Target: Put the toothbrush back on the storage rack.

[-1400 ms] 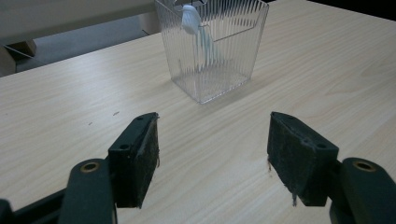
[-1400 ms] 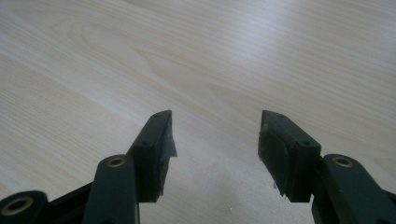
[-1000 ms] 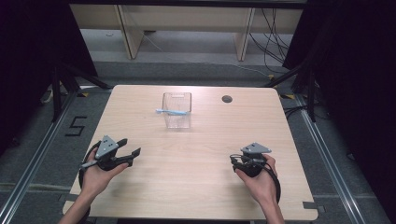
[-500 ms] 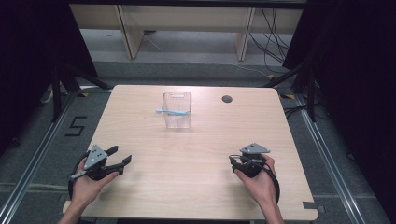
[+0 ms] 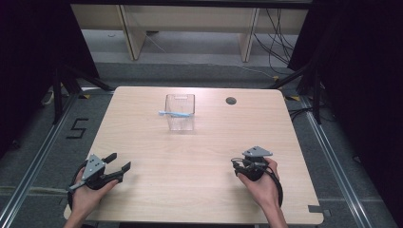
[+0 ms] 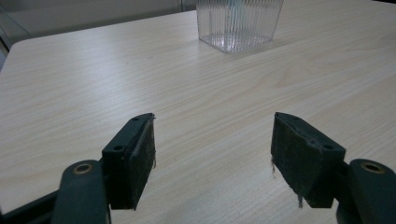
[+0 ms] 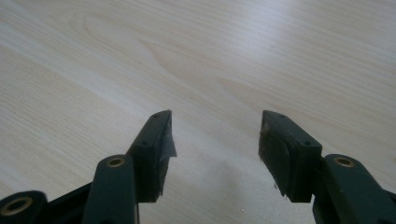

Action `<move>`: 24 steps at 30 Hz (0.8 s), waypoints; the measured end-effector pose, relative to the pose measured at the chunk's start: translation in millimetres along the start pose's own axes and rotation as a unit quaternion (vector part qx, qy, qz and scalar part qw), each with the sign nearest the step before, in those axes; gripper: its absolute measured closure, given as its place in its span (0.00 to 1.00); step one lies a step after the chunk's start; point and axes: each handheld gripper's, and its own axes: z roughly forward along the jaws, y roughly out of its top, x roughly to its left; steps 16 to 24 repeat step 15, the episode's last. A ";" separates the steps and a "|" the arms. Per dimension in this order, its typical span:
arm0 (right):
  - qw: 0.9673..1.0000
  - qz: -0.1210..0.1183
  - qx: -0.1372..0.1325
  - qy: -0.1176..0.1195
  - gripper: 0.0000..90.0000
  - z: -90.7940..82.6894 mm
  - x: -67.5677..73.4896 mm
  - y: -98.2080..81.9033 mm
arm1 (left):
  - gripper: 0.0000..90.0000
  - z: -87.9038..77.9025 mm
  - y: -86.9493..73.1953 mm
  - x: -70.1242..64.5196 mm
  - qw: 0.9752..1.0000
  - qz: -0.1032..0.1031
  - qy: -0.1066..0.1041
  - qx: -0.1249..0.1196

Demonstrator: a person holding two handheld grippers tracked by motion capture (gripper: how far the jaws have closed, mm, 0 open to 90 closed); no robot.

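Note:
A clear ribbed plastic box (image 5: 180, 111) stands upright on the far middle of the wooden table (image 5: 199, 156), with a light blue stick-like item (image 5: 175, 113) lying across its top. The same box (image 6: 239, 22) appears at the top of the left gripper view. My left gripper (image 5: 119, 162) sits at the table's near left corner, open, with nothing between its pads (image 6: 212, 140). My right gripper (image 5: 235, 164) rests low over the near right part of the table, open and empty (image 7: 215, 135).
A dark round cable hole (image 5: 231, 100) sits in the table near the far right. Wooden shelving legs (image 5: 128, 33) and loose cables (image 5: 280, 42) lie on the floor behind the table. A floor rail (image 5: 33, 161) runs along the left side.
My left hand with its gripper has drawn back toward the near left corner and sunk lower. The right hand has stayed put.

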 end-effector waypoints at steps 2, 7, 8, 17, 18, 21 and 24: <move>1.000 0.002 0.001 -0.002 0.50 -0.3 1.1 0.0 | 0.34 -0.9 0.2 0.5 1.000 -0.002 0.003 0.002; 1.000 0.004 0.004 0.000 0.50 1.6 3.2 -0.7 | 0.34 -2.5 -0.6 0.7 1.000 0.001 0.007 -0.009; 1.000 -0.012 -0.001 -0.002 0.50 3.1 1.8 -1.3 | 0.34 -3.2 -0.7 0.9 1.000 -0.001 0.010 -0.012; 1.000 -0.007 0.005 0.009 0.50 5.1 7.2 -0.5 | 0.33 -5.5 -1.4 1.3 1.000 -0.007 0.020 -0.019; 1.000 -0.007 0.005 0.009 0.50 5.1 7.2 -0.5 | 0.33 -5.5 -1.4 1.3 1.000 -0.007 0.020 -0.019; 1.000 -0.007 0.005 0.009 0.50 5.1 7.2 -0.5 | 0.33 -5.5 -1.4 1.3 1.000 -0.007 0.020 -0.019; 1.000 -0.007 0.005 0.009 0.50 5.1 7.2 -0.5 | 0.33 -5.5 -1.4 1.3 1.000 -0.007 0.020 -0.019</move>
